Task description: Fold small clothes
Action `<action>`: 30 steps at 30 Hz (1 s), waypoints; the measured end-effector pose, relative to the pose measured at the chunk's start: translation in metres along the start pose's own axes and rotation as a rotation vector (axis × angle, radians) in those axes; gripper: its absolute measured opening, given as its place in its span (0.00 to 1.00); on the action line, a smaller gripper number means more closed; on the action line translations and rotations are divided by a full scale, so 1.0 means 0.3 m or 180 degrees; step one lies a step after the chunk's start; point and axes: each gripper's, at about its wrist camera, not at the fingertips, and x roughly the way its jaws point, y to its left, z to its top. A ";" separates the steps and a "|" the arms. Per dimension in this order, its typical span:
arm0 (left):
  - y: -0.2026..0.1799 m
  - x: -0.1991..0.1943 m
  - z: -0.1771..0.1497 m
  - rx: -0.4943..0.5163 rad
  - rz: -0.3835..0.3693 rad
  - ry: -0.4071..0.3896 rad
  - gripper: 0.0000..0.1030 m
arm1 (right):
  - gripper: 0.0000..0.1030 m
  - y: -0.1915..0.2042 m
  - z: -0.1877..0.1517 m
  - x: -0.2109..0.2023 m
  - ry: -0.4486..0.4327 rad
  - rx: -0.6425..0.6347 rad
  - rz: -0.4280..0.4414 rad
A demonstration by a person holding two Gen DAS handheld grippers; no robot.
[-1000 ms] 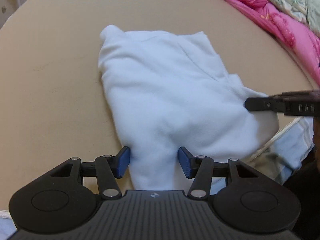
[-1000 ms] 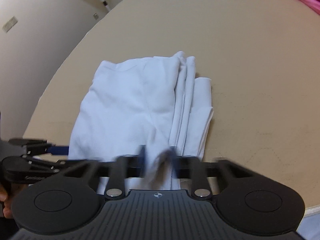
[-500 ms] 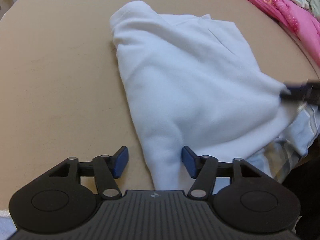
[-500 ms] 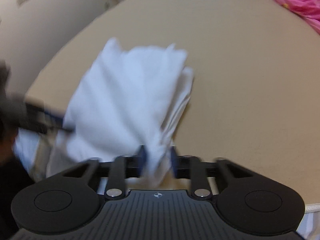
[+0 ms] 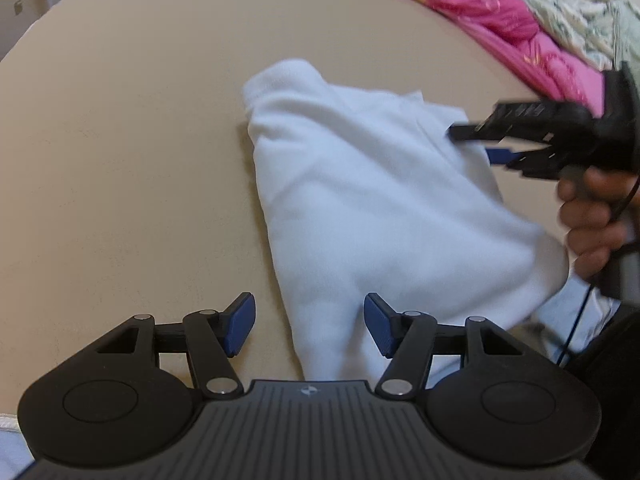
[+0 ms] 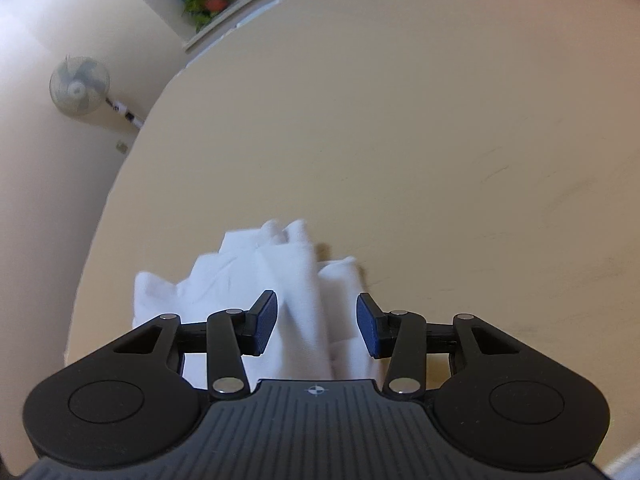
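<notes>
Two grippers work over one white garment (image 5: pixel 372 216), which lies bunched on a tan table (image 5: pixel 120 160). The left gripper (image 5: pixel 306 326) has its blue pads (image 5: pixel 240 324) spread wide apart; a narrow tail of the garment runs between them without touching either pad, so nothing is clamped. It sits low over the near end of the garment, pointing along it.

The right gripper (image 6: pixel 316 322) is likewise open, its pads (image 6: pixel 265 322) standing apart on either side of a raised fold of cloth, and whether they brush the cloth cannot be told. Seen from the left wrist camera, this gripper (image 5: pixel 472 144) reaches in from the right at the garment's far edge, tips over the cloth, with a hand (image 5: pixel 592 220) wrapped round its handle. Beyond the garment, at the table's far side, lies a heap of pink bedding (image 5: pixel 480 8).
</notes>
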 end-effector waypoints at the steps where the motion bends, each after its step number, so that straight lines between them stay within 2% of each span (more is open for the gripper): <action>1: 0.001 -0.006 0.003 -0.0013 -0.0008 -0.0030 0.64 | 0.29 0.026 -0.011 0.016 0.0004 -0.0148 -0.0046; 2: -0.008 -0.004 0.012 -0.0019 -0.0015 -0.0060 0.64 | 0.03 0.040 -0.027 0.030 -0.0054 -0.0287 -0.0097; 3: -0.026 0.008 0.026 -0.0018 -0.0020 -0.0087 0.64 | 0.04 0.057 -0.031 0.020 -0.0175 -0.0369 -0.0128; 5: -0.036 0.001 0.033 -0.0011 -0.0045 -0.0151 0.64 | 0.04 0.039 -0.021 -0.030 -0.0544 -0.0168 -0.0066; 7: -0.048 0.001 0.039 0.0000 -0.0108 -0.0197 0.64 | 0.04 0.021 -0.012 -0.075 -0.0845 -0.0071 -0.0146; 8: -0.054 0.011 0.040 0.0020 -0.0119 -0.0182 0.64 | 0.04 0.016 -0.011 -0.070 -0.0850 -0.0103 -0.0305; 9: -0.062 0.029 0.040 0.0063 -0.0063 -0.0123 0.64 | 0.08 0.011 -0.012 -0.042 -0.0703 -0.0162 -0.0471; 11: -0.070 0.079 0.034 0.0130 0.0091 0.0048 0.67 | 0.09 -0.004 -0.025 0.020 -0.0282 -0.0188 -0.0578; 12: -0.066 0.091 0.032 0.0102 0.0106 0.0111 0.68 | 0.10 -0.005 -0.032 0.017 -0.0251 -0.0200 -0.0613; 14: -0.052 0.068 0.036 0.0028 0.0059 0.0098 0.68 | 0.17 0.023 -0.045 -0.045 -0.0495 -0.0367 -0.0672; 15: -0.048 0.051 0.036 0.0019 0.0047 0.0049 0.68 | 0.26 0.037 -0.053 -0.081 -0.0606 -0.0461 -0.0663; 17: -0.031 0.018 0.034 -0.0024 0.0020 -0.0050 0.67 | 0.35 0.050 -0.074 -0.159 -0.0728 -0.0561 -0.0442; 18: -0.021 0.006 0.031 -0.0059 -0.0019 -0.0079 0.67 | 0.36 0.050 -0.085 -0.188 -0.0726 -0.0587 -0.0306; 20: 0.000 -0.011 0.031 -0.0153 -0.0092 -0.0116 0.67 | 0.36 0.049 -0.114 -0.239 -0.0529 -0.0769 0.0028; 22: 0.017 -0.016 0.028 -0.0236 -0.0135 -0.0127 0.67 | 0.36 0.039 -0.149 -0.275 -0.0249 -0.1086 0.0144; 24: 0.024 0.006 0.027 -0.0285 -0.0117 -0.0026 0.67 | 0.37 0.030 -0.190 -0.252 0.0085 -0.1386 0.0028; 25: 0.019 0.035 0.023 -0.0267 -0.0043 0.0091 0.68 | 0.37 0.016 -0.216 -0.218 0.0337 -0.1501 -0.0147; 27: 0.014 0.080 0.001 -0.0196 0.0099 0.0336 0.75 | 0.55 -0.033 -0.255 -0.152 0.0802 -0.1571 -0.0379; 30: 0.017 0.067 0.009 -0.0198 0.0118 0.0302 0.78 | 0.55 -0.056 -0.250 -0.171 0.0822 -0.1493 -0.0310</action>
